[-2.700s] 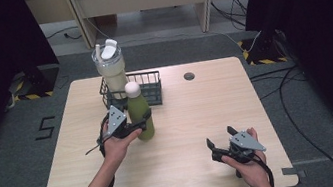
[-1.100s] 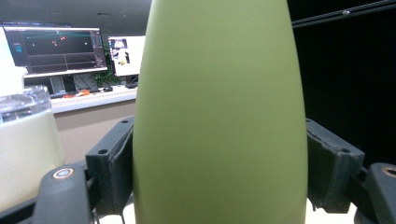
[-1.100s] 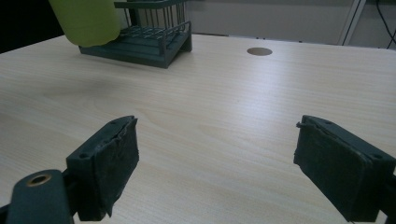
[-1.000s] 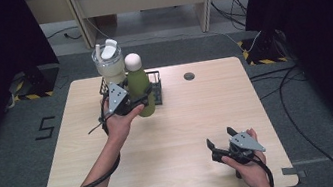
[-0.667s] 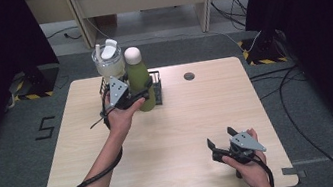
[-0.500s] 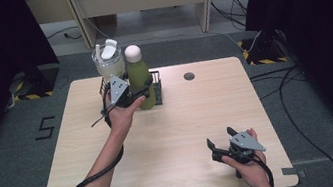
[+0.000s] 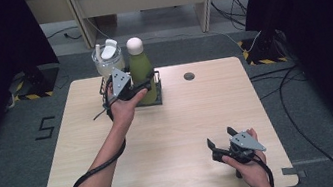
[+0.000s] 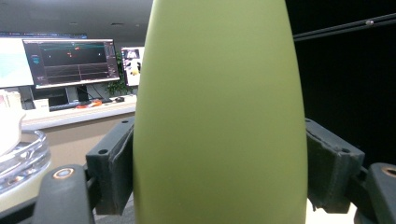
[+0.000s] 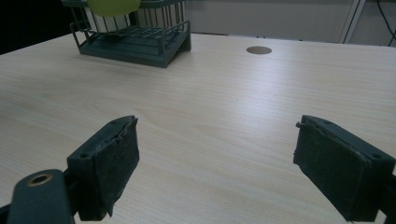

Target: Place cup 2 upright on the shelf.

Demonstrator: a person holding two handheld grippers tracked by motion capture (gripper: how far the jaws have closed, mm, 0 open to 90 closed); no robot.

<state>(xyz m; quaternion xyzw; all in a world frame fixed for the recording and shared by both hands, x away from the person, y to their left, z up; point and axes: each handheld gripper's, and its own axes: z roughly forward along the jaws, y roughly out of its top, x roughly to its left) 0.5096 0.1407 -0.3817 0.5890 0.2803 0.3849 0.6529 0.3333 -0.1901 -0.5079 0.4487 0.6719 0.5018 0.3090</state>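
Wire basket (image 7: 159, 98) at the table's far edge holds a clear lidded jar (image 7: 108, 62) on its left side; green bottle (image 7: 142, 74) at its right side, bottom at the rim in the right gripper view. Bottle upright, long axis vertical, white cap up. Left gripper (image 7: 134, 88) clamps its body; right gripper (image 7: 219, 147) spread wide over bare table (image 7: 179, 122).
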